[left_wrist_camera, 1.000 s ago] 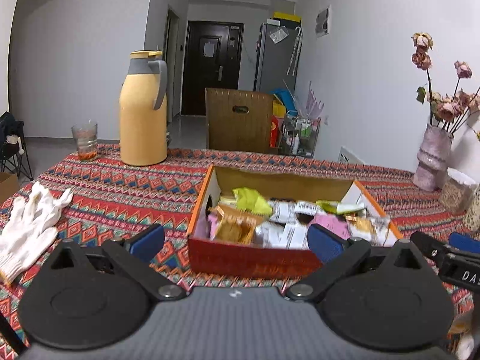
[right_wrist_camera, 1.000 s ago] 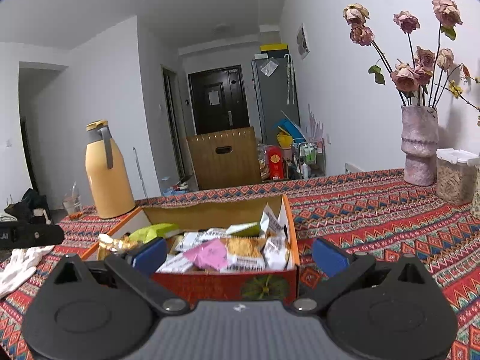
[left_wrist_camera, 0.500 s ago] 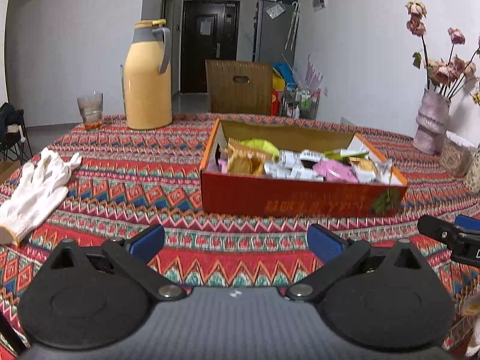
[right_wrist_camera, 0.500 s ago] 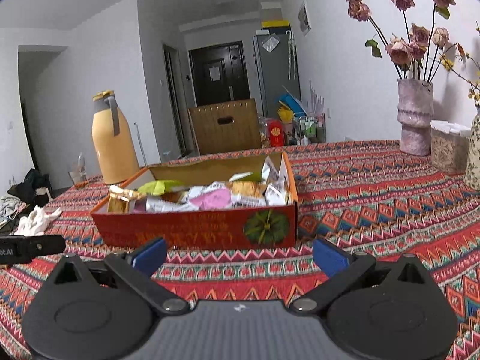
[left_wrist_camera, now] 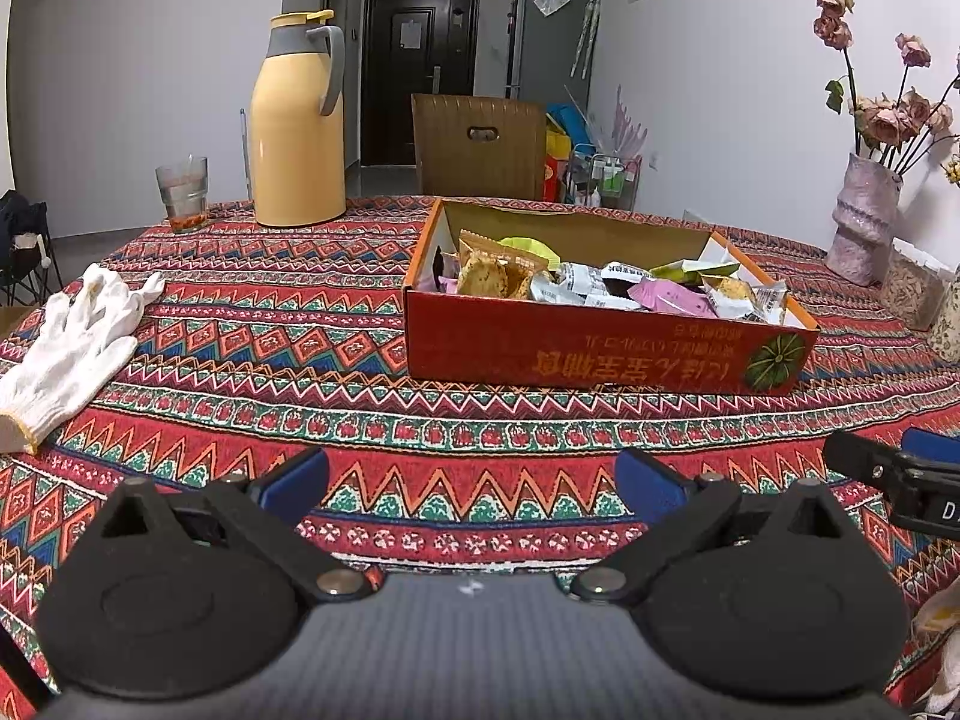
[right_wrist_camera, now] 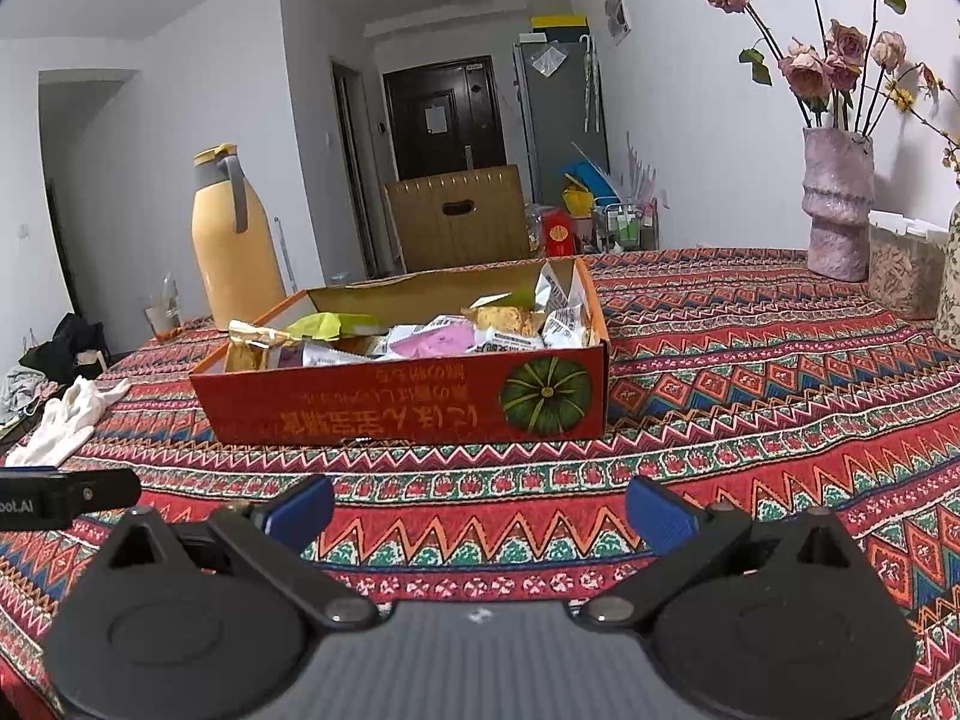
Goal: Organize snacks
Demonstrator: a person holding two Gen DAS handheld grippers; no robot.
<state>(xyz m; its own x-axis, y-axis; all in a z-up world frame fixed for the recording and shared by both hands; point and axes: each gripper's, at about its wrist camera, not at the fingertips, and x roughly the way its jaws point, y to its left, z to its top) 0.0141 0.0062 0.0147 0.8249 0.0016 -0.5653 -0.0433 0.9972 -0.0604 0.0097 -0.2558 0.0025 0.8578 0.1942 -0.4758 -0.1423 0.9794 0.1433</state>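
A shallow red cardboard box (left_wrist_camera: 606,348) (right_wrist_camera: 408,408) with a pumpkin picture sits on the patterned tablecloth, full of several wrapped snacks (left_wrist_camera: 600,288) (right_wrist_camera: 444,333): pink, white, green and orange packets. My left gripper (left_wrist_camera: 471,483) is open and empty, well in front of the box's near wall. My right gripper (right_wrist_camera: 477,507) is also open and empty, likewise short of the box. The right gripper's finger shows at the left wrist view's right edge, and the left gripper's finger at the right wrist view's left edge.
A yellow thermos jug (left_wrist_camera: 297,132) (right_wrist_camera: 234,243) and a glass (left_wrist_camera: 182,195) stand at the table's far left. White gloves (left_wrist_camera: 78,342) (right_wrist_camera: 66,420) lie left. A pink vase of dried roses (left_wrist_camera: 861,222) (right_wrist_camera: 837,204) and a jar (right_wrist_camera: 903,270) stand right. A chair back (left_wrist_camera: 480,147) is behind the table.
Both grippers have pulled back from the box, which now looks smaller and farther away. More tablecloth shows in front of it. Both stay open.
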